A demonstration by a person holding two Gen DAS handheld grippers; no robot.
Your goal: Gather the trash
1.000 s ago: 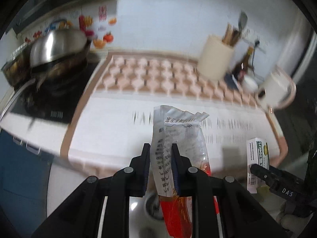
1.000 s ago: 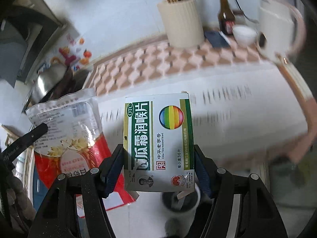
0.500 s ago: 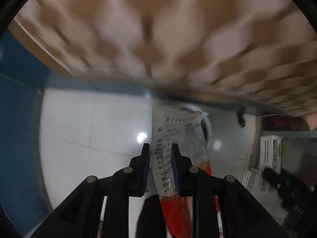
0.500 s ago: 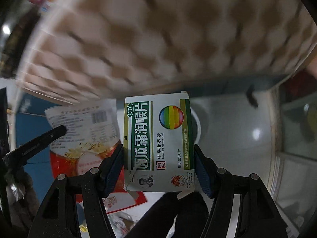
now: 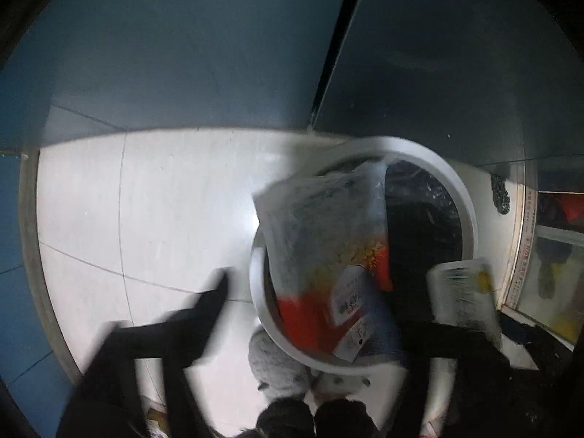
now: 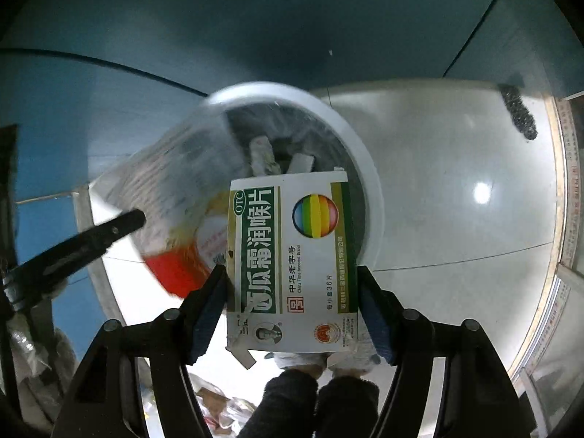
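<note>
A white round trash bin (image 5: 465, 208) with a black liner stands on the floor; it also shows in the right wrist view (image 6: 368, 168). A clear and red snack bag (image 5: 328, 244) is blurred, free of the jaws, over the bin's mouth; it also shows in the right wrist view (image 6: 175, 197). My left gripper (image 5: 310, 328) has spread jaws; one finger (image 5: 189, 325) is blurred at lower left. My right gripper (image 6: 292, 284) is shut on a white and green medicine box (image 6: 292, 255) held above the bin's near rim. The box also shows blurred in the left wrist view (image 5: 461, 295).
Blue cabinet doors (image 5: 182, 54) rise behind the bin. The white tiled floor (image 5: 146, 219) surrounds it. My feet in grey slippers (image 5: 277, 365) are just below the bin. A black scrap (image 6: 518, 109) lies on the floor at right. A threshold strip (image 6: 562, 219) runs along the right edge.
Both grippers swung down from the counter to the floor bin. My left gripper opened and let go of the snack bag, which is dropping into the bin. The right still holds the box.
</note>
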